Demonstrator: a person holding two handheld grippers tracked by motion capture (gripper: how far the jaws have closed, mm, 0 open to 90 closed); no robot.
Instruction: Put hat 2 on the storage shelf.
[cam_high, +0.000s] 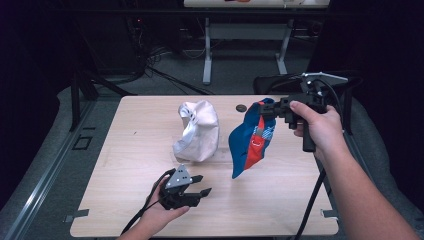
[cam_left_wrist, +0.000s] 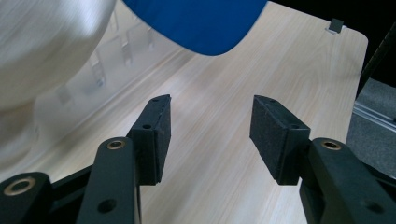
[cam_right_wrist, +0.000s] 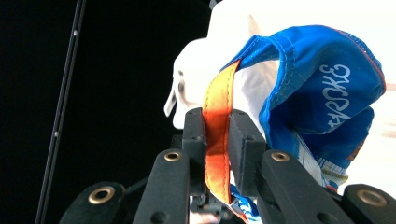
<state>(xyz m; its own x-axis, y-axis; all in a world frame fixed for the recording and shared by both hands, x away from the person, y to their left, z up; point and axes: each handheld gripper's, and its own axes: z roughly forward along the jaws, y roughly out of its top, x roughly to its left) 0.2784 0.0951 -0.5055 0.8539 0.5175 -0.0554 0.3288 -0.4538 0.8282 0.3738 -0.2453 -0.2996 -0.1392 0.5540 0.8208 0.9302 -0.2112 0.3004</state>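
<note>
Wooden table (cam_high: 125, 150); right gripper (cam_high: 270, 107) clamped on orange strap of blue cap (cam_high: 252, 137), cap dangling lengthwise above tabletop; left gripper (cam_high: 197, 185) low, jaws wide, empty, nearer its hanging end; white cap (cam_high: 197, 130) beside.

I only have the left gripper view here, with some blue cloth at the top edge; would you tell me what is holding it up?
Observer: The right gripper is shut on an orange strap of the blue garment.
Operator: Is it lying on the table?
Observer: No, it hangs lifted, its lowest tip close above the table.
Operator: And the white thing beside me?
Observer: A crumpled white garment lying on the table, beyond the left gripper, which is open.
</note>
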